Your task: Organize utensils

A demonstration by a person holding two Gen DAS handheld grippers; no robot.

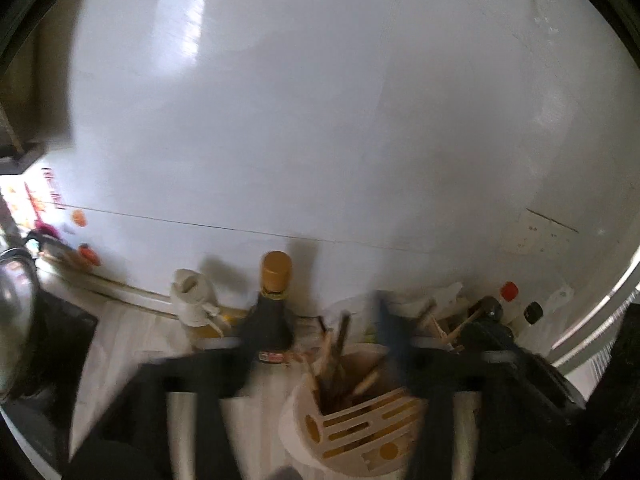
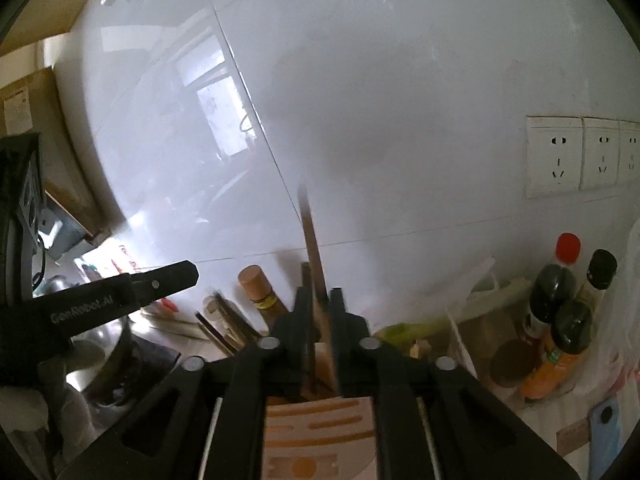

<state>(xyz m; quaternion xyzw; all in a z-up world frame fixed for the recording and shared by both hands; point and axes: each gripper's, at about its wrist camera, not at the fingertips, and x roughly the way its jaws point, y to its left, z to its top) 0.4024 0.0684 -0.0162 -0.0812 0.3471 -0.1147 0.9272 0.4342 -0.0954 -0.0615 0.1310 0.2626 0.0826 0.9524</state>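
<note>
Left claw (image 1: 320, 344) spread wide, one finger on each side of the white slotted holder (image 1: 352, 420) on the worktop (image 1: 120, 344) – not touching it. In the holder, several chopsticks (image 1: 340, 344), tilted. Right claw (image 2: 320, 304) narrowly parted, a long brown stick (image 2: 314, 248) upright between its fingers; pinching or only beside – cannot tell, too blurred. Behind, near the wall: a dark bottle with tan cap (image 1: 274, 308), and sauce bottles (image 2: 560, 280) at the right.

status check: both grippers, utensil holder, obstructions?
Left gripper open over the utensil holder. Right gripper open, chopsticks between its fingers. Bottle close behind the holder.
</note>
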